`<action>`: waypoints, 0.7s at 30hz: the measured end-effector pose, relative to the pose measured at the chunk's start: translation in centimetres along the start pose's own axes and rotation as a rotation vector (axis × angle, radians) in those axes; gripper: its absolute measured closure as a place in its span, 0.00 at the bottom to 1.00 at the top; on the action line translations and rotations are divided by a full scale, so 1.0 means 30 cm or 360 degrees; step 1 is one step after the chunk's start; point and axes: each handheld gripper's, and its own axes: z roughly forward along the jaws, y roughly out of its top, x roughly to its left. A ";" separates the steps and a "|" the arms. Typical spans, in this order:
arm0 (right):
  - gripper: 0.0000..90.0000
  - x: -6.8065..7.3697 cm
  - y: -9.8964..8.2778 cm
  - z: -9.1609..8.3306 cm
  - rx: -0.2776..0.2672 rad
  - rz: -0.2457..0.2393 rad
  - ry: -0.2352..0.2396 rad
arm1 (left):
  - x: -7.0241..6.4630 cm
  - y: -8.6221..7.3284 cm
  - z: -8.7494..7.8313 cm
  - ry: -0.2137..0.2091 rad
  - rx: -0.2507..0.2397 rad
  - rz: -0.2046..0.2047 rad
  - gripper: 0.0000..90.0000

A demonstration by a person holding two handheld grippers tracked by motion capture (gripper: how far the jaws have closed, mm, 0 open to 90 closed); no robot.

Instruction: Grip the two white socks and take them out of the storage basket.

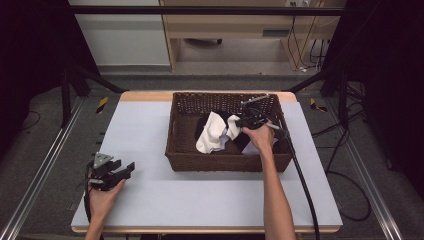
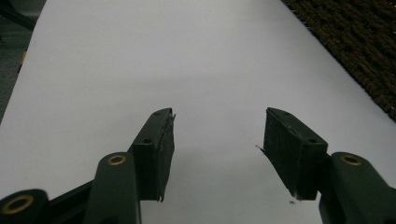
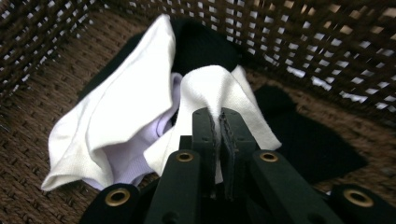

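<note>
Right gripper [image 3: 218, 122] pinched tight on a fold of the white cloth [image 3: 140, 112], bunched over black cloth [image 3: 299, 140] near the basket's [image 1: 172, 125] right wall, likely for lifting out. Left gripper [image 2: 218, 149] parked wide open and empty on the table [image 2: 140, 56] by the front left corner, out of the way.

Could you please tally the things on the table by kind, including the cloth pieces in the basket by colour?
Wicker basket: 1
White cloth: 1, pinched by the right gripper
Black cloth: at least 1; whether it is more than one piece I cannot tell
Total: 3 at least
</note>
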 end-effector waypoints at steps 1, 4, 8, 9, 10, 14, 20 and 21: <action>0.95 0.001 0.004 -0.020 -0.0046 -0.0008 -0.0006 | -0.001 0.000 0.000 0.0000 0.0000 0.0001 0.47; 0.95 0.005 0.016 -0.061 -0.0143 -0.0036 0.0011 | -0.004 0.001 0.002 -0.0004 0.0004 0.0008 0.47; 0.95 0.019 0.031 -0.132 -0.0271 -0.0049 0.0056 | -0.006 0.002 0.000 -0.0010 0.0005 0.0008 0.47; 0.95 0.022 0.034 -0.151 -0.0296 -0.0061 0.0063 | -0.006 0.002 0.000 -0.0010 0.0005 0.0008 0.47; 0.95 0.027 0.036 -0.169 -0.0321 -0.0066 0.0070 | -0.005 0.002 -0.002 -0.0012 0.0000 0.0003 0.47; 0.95 0.049 0.040 -0.242 -0.0409 -0.0098 0.0101 | -0.002 0.003 -0.002 -0.0015 0.0004 -0.0008 0.47; 0.95 0.088 0.045 -0.350 -0.0549 -0.0168 0.0145 | -0.008 0.002 0.001 -0.0016 0.0008 -0.0005 0.47; 0.95 0.095 0.046 -0.368 -0.0578 -0.0182 0.0149 | -0.008 0.002 0.001 -0.0016 0.0008 -0.0005 0.47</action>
